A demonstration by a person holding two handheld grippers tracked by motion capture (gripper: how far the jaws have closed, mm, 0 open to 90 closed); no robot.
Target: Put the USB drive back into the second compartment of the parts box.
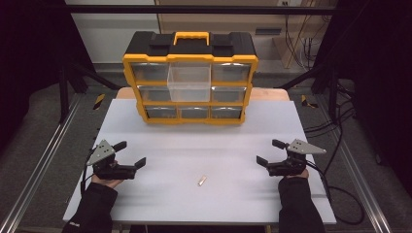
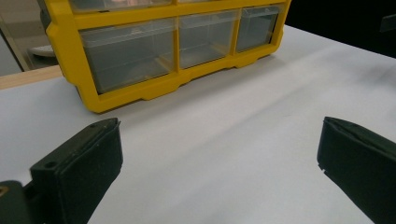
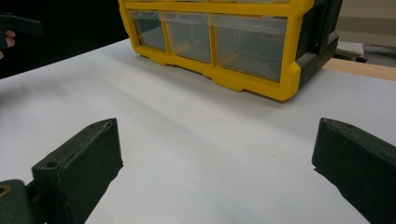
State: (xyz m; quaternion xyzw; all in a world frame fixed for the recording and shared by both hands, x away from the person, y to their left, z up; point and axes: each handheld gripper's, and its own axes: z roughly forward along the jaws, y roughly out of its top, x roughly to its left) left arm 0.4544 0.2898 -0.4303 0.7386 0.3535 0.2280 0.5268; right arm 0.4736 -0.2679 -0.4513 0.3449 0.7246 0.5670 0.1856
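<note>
Left gripper (image 1: 132, 153): jaws stand wide apart with nothing between them; in the left gripper view only bare white table surface lies between the two black pads. It is held in the person's left hand (image 1: 108, 180) low over the near left part of the table (image 1: 145, 194), jaws pointing toward the table's middle.

Right gripper (image 1: 270, 151): jaws likewise spread wide and empty, confirmed in the right gripper view. It is held in the person's right hand (image 1: 293, 174) over the near right part of the table, facing inward, a cable trailing off the right edge.

Between the two grippers, near the front edge and slightly right of centre, a small tan oblong piece (image 1: 202, 180) lies flat on the white surface. It is well apart from both grippers and untouched. Its exact nature cannot be determined at this size.

At the far side of the table stands a yellow and black organiser case (image 1: 190, 77) with a yellow carry handle (image 1: 192, 36) on top and three rows of clear drawers. One clear drawer (image 1: 189, 82), upper middle, is pulled out toward the person; the others sit flush. The case's bottom row of drawers shows in both gripper views, closed.
</note>
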